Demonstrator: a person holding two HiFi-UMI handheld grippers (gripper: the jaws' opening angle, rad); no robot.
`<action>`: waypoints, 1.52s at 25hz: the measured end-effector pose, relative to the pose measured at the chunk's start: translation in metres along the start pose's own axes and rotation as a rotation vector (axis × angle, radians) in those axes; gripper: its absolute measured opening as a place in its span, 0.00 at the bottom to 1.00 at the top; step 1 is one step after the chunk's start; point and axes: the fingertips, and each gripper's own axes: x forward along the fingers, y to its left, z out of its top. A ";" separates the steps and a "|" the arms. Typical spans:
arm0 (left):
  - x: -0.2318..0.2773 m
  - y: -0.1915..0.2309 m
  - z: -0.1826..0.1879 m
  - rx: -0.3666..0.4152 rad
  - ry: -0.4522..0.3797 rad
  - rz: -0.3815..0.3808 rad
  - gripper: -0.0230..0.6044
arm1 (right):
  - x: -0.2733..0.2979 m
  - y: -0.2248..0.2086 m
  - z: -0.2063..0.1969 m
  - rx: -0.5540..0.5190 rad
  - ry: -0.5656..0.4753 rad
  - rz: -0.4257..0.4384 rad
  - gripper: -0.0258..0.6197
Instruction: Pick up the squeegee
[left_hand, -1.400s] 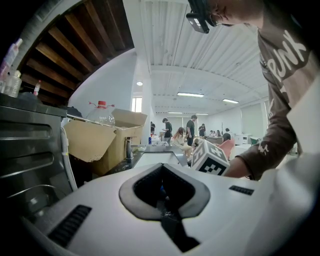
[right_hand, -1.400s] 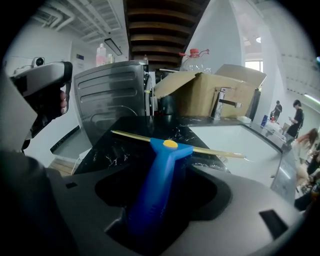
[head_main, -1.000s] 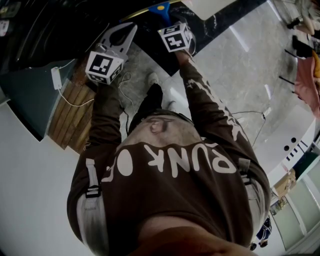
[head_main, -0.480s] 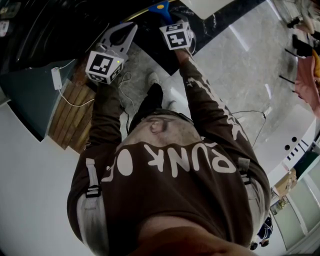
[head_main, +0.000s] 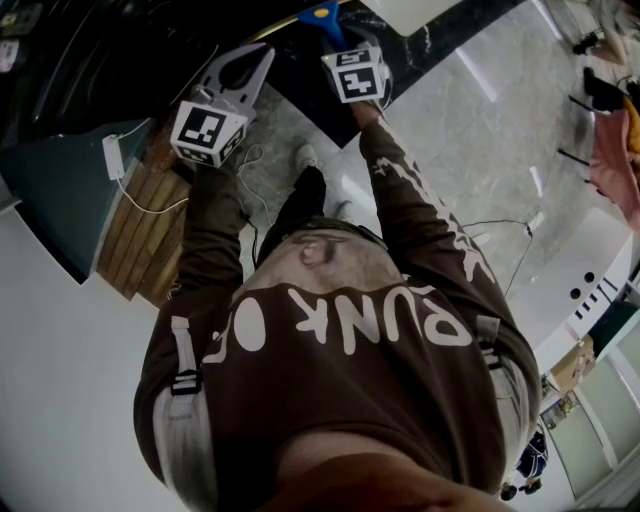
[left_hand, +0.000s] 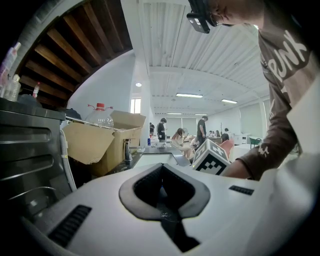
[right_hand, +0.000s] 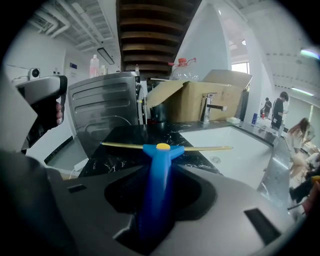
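The squeegee (right_hand: 159, 170) has a blue handle and a thin yellow blade (right_hand: 200, 148) across its far end. My right gripper (right_hand: 158, 197) is shut on the handle, holding it just above the black marble counter (right_hand: 120, 137). In the head view the squeegee (head_main: 322, 18) sticks out past the right gripper (head_main: 338, 40) at the top edge. My left gripper (head_main: 258, 62) hovers to the left of it with its white jaws together and nothing between them. The left gripper view shows the same closed jaws (left_hand: 164, 172), with the right gripper's marker cube (left_hand: 214, 159) beyond them.
A white sink (right_hand: 235, 142) with a faucet (right_hand: 207, 112) lies right of the counter. Behind stand a steel appliance (right_hand: 102, 110) and an open cardboard box (right_hand: 200, 102). A wooden panel (head_main: 140, 220) and a white cable (head_main: 150, 205) lie below the left gripper. People stand far behind.
The right gripper has rolled slightly with the squeegee in it. The left gripper has stayed where it was.
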 end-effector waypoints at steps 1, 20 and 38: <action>-0.001 0.000 0.001 0.001 -0.001 0.001 0.04 | -0.002 0.000 0.002 -0.002 -0.008 -0.002 0.27; -0.015 -0.023 0.025 0.056 -0.027 0.014 0.04 | -0.066 -0.004 0.032 -0.046 -0.142 -0.028 0.27; -0.041 -0.107 0.070 0.148 -0.070 0.044 0.04 | -0.191 -0.003 0.045 -0.099 -0.308 -0.036 0.27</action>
